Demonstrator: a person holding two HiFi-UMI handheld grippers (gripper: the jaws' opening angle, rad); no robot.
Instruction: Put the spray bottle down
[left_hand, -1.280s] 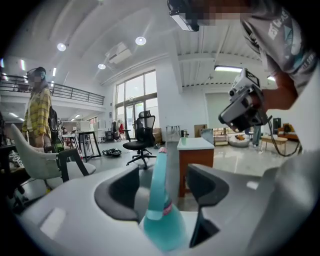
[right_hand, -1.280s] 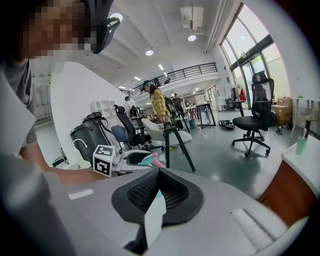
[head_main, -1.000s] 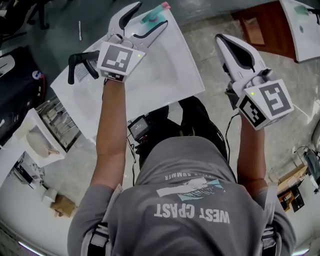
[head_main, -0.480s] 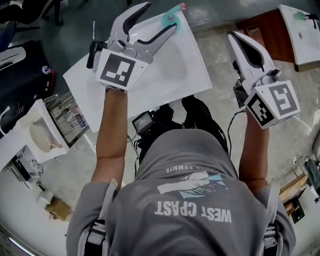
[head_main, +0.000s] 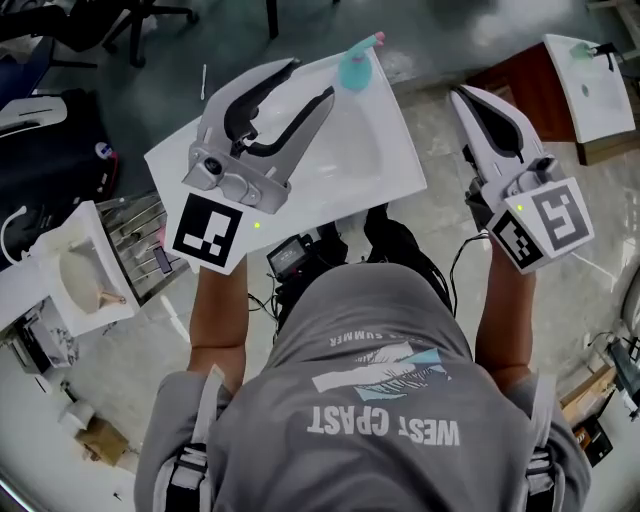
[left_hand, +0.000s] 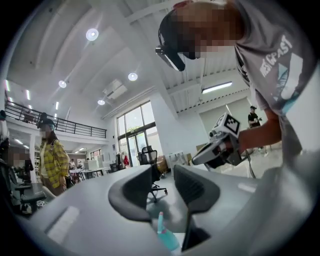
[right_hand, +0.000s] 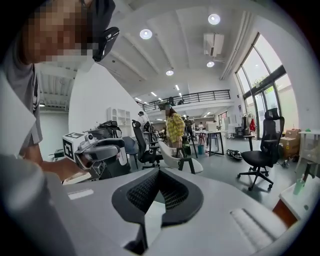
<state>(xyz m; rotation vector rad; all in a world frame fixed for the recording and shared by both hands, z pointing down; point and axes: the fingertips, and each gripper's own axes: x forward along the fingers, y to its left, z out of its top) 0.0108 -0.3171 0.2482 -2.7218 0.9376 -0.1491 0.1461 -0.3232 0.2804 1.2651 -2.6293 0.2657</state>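
The teal spray bottle (head_main: 355, 68) with a pink top rests on the far corner of the white basin (head_main: 400, 165), apart from both grippers. My left gripper (head_main: 308, 80) hovers high above the basin, short of the bottle; its jaws are closing with nothing between them. In the left gripper view the bottle (left_hand: 164, 234) shows far below the gap of the left gripper (left_hand: 164, 189). My right gripper (head_main: 462, 95) is raised over the floor to the right of the basin, shut and empty. In the right gripper view its own jaws meet (right_hand: 160, 175).
A second white basin (head_main: 592, 95) with another teal bottle sits at the far right beside a brown cabinet (head_main: 520, 75). A wire rack (head_main: 135, 240) and a small white sink (head_main: 70, 270) stand at the left. Black gear (head_main: 300, 255) lies at the person's feet.
Both grippers have risen toward the head camera. The left jaws have narrowed from wide open. The bottle stays on the basin's corner, now farther from the left fingertips.
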